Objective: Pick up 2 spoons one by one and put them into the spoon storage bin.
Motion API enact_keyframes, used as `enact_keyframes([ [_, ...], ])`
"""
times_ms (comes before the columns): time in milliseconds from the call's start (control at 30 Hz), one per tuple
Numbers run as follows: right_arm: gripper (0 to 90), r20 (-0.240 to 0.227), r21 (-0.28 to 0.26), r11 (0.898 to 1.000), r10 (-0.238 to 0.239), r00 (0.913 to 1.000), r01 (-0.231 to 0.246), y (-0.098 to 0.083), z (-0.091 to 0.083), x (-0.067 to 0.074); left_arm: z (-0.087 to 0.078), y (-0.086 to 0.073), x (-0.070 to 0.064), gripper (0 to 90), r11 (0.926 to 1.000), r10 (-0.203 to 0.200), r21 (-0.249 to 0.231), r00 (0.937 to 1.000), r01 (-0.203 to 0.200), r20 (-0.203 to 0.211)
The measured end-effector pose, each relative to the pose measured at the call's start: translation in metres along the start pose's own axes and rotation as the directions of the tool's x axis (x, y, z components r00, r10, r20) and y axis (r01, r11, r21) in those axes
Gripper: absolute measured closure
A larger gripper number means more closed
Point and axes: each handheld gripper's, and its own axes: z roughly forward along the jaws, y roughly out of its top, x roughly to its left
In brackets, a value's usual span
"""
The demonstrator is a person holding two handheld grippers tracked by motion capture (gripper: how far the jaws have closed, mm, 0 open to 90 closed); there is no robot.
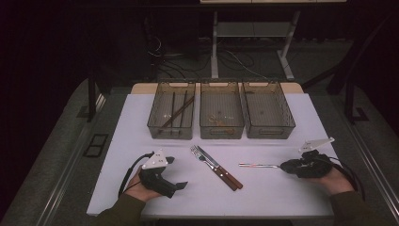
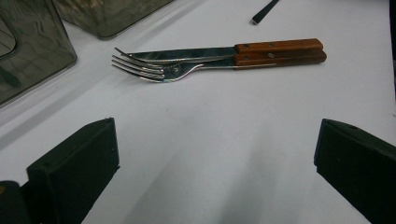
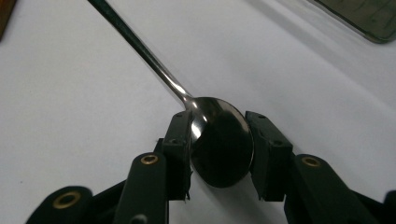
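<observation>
Right gripper, held in my right hand, has its jaws partly closed around the bowl of the spoon; in the right gripper view both pads sit against the bowl's two edges, so the spoon is grasped across its width. Its bowl lies face up between the pads, and the slim handle runs away from me over the white table.

Taking the spoon as landmark: in the high view the spoon lies flat with its handle pointing toward the table's middle, and my right gripper meets it at the bowl end. Just beyond the handle's tip, toward the middle, lie a fork and a knife side by side and touching, their brown wooden handles toward me and their metal ends pointing away.

Farther from the spoon, on the other side of the fork and knife, my left gripper rests in my left hand. In the left gripper view its jaws stand wide apart with bare table between them, grasping nothing; the fork and knife lie ahead of it.

Farthest from the spoon, across the table's back edge, stand three clear bins in a row, each touching the next.
</observation>
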Motion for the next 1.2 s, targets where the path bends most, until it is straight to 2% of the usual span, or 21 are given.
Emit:
enact_keyframes([
  [133, 66.9, 0.005, 0.009, 1.0, -0.012, 0.9999, 0.012, 0.0, -0.001, 0.002, 0.0, 0.0, 0.0, 0.0, 1.0, 0.0, 0.0, 1.0, 0.0, 0.0],
  [267, 72.2, -0.012, 0.013, 1.0, -0.028, 0.9995, 0.028, -0.004, -0.003, 0.003, 0.0, 0.0, 0.0, 0.0, 1.0, 0.001, 0.001, 1.0, -0.001, 0.0],
  [467, 75.7, 0.004, 0.014, 0.999, -0.048, 0.9988, 0.048, -0.006, -0.004, 0.007, 0.0, 0.0, 0.0, 0.0, 1.0, 0.001, 0.002, 1.0, -0.001, 0.001],
  [933, 83.7, 0.009, 0.016, 0.999, -0.042, 0.9991, 0.042, -0.007, -0.005, 0.012, 0.0, 0.0, 0.0, 0.0, 1.0, 0.0, 0.002, 1.0, 0.0, 0.001],
  [1200, 84.5, 0.007, 0.019, 1.0, -0.011, 0.9999, 0.011, -0.007, -0.005, 0.012, 0.0, 0.0, -0.001, 0.0, 1.0, 0.0, 0.002, 1.0, 0.0, 0.002],
])
